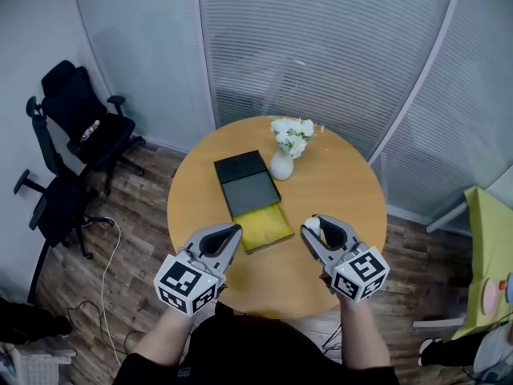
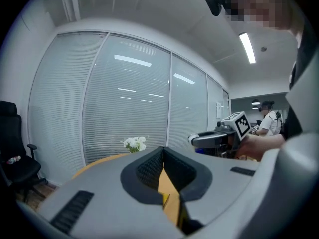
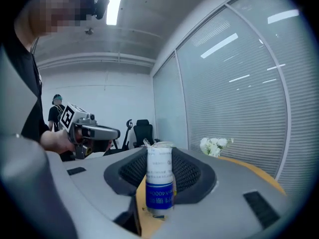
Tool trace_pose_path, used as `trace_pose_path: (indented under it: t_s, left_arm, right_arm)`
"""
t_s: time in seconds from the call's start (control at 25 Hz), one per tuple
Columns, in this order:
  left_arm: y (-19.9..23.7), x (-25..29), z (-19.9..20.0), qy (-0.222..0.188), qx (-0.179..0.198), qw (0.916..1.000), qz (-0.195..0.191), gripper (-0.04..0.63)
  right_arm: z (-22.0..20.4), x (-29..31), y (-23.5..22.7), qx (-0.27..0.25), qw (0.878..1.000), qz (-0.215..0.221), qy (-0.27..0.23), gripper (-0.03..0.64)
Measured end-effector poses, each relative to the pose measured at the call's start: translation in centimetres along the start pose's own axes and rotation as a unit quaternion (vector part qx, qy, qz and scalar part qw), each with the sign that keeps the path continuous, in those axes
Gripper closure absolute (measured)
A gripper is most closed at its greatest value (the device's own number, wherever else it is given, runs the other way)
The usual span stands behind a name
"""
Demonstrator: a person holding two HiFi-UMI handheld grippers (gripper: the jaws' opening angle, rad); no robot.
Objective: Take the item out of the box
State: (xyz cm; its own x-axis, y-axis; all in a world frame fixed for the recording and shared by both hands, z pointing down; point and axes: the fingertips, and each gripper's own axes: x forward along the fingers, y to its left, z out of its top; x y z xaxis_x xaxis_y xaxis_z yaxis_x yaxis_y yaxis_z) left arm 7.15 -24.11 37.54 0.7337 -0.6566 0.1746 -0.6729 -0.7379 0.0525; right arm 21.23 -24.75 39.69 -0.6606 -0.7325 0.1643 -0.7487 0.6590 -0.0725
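Since the small bottle (image 3: 159, 178) stands upright between the pads of the right hand-held gripper (image 1: 318, 228), clamped about its middle and carried over the near part of the worktop (image 1: 345, 184) just to the right of the box (image 1: 250, 192), the removal itself is judged to be done. The box lies open in the middle of the worktop, and its yellow end toward the person appears empty in the head view. What is left, by judgement, is only to set the bottle down or hand it off; the task sentence names no place for it. The left hand-held gripper (image 1: 231, 233) has its jaws drawn together with nothing between them, and it hangs over the near corner of the box's yellow end. As to room, the right half of the worktop is bare wood and offers the widest landing ground. The vase of flowers (image 1: 282, 164) stands just beside the far right corner of the box and is the one thing liable to be knocked by a sweep across. The round edge runs close under both grippers, so anything placed should go further in. The office chairs (image 1: 80, 131) stand on the floor well apart at the left, and the glass wall (image 1: 321, 46) closes off the far side.
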Motion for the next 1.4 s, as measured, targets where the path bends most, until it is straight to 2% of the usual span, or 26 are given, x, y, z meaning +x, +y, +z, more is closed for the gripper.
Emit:
trace_pose_path:
  t_s: [0.28, 0.56, 0.72, 1.04, 1.4]
  left_arm:
    - [4.0, -2.1, 1.7, -0.020, 0.002, 0.9997, 0.016, 0.583]
    - [6.0, -2.0, 3.3, -0.043, 0.003, 0.9989, 0.020, 0.583]
    - [6.2, -1.8, 3.4, -0.042, 0.009, 0.9989, 0.018, 0.583]
    - [6.4, -1.7, 1.9, -0.030, -0.006, 0.9994, 0.015, 0.583]
    - [6.0, -1.7, 1.2, -0.024, -0.014, 0.9996, 0.011, 0.583]
  right_arm:
    - [5.3, -2.0, 0.3, 0.006, 0.997, -0.033, -0.074, 0.466]
    - [7.6, -1.8, 1.6, 0.002, 0.990, -0.060, -0.130, 0.469]
    - [7.2, -1.0, 2.3, -0.011, 0.990, -0.060, -0.125, 0.472]
    - [5.4, -0.1, 2.3, 0.002, 0.992, -0.062, -0.114, 0.477]
    - [5.2, -0.1, 2.5, 0.000, 0.993, -0.060, -0.107, 0.477]
